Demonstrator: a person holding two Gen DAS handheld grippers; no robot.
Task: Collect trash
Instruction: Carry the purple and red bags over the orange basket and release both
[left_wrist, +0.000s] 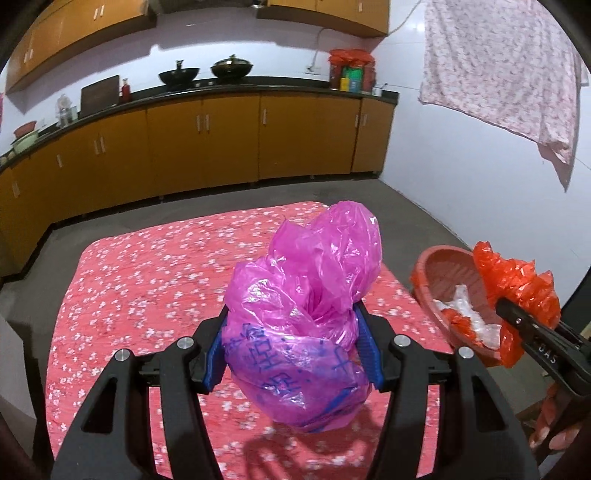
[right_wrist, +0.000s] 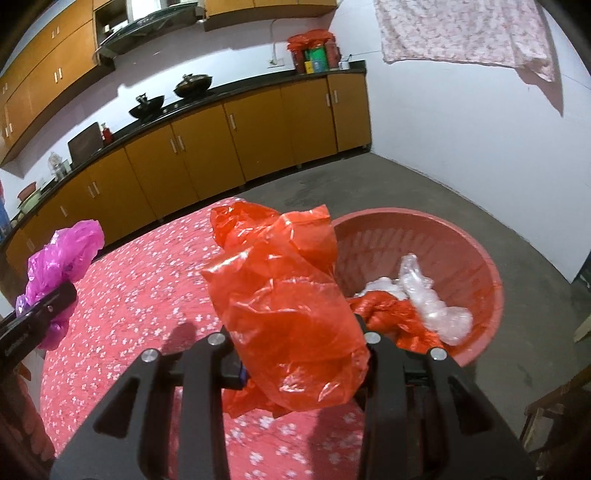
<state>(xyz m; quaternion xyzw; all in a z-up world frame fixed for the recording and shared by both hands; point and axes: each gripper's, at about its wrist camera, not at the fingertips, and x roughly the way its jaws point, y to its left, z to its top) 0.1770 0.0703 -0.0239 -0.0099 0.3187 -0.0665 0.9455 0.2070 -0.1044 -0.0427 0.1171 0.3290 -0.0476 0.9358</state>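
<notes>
Below, a desk (left_wrist: 122, 295) under a red flowered cloth sits beside a pink basin (right_wrist: 480, 266) holding crumpled plastic. Left gripper (left_wrist: 291, 354) fingers pinch a magenta bag (left_wrist: 306, 291) above the desk; right gripper (right_wrist: 299, 354) fingers pinch an orange bag (right_wrist: 284, 295) near the basin's rim.

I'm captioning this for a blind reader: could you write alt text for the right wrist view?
The right tool grips a crumpled orange plastic bag above a red floral tablecloth, beside a red basin holding orange and clear plastic. At far left, the left tool holds a pink bag.
</notes>
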